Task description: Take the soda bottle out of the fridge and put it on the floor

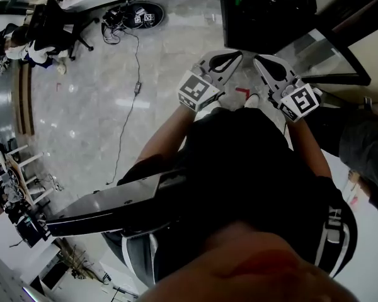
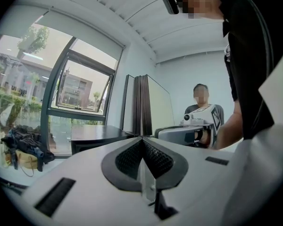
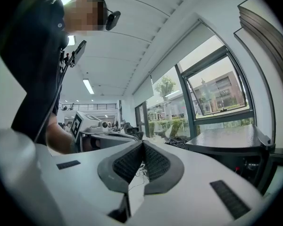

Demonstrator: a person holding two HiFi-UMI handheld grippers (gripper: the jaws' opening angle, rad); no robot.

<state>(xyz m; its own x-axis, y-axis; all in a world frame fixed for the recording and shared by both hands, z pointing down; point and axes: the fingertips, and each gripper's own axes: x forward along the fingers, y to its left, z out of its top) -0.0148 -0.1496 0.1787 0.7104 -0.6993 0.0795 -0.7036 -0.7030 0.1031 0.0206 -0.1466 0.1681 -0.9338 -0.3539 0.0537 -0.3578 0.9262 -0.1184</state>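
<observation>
A: Where is the soda bottle?

B: No view shows it. I suppose it stands inside the dark cabinet (image 1: 268,11), which is probably the fridge. Its inside is not visible.

A: And the tongs?

B: The left gripper (image 2: 142,139) and the right gripper (image 3: 142,143) are both fully closed, pads together, with nothing between them. They are near the cabinet, on the person's side of it.

A: How will the bottle handle?

B: Probably smooth, round and heavy if full. I would grip the body under the shoulder, not the cap.
</observation>
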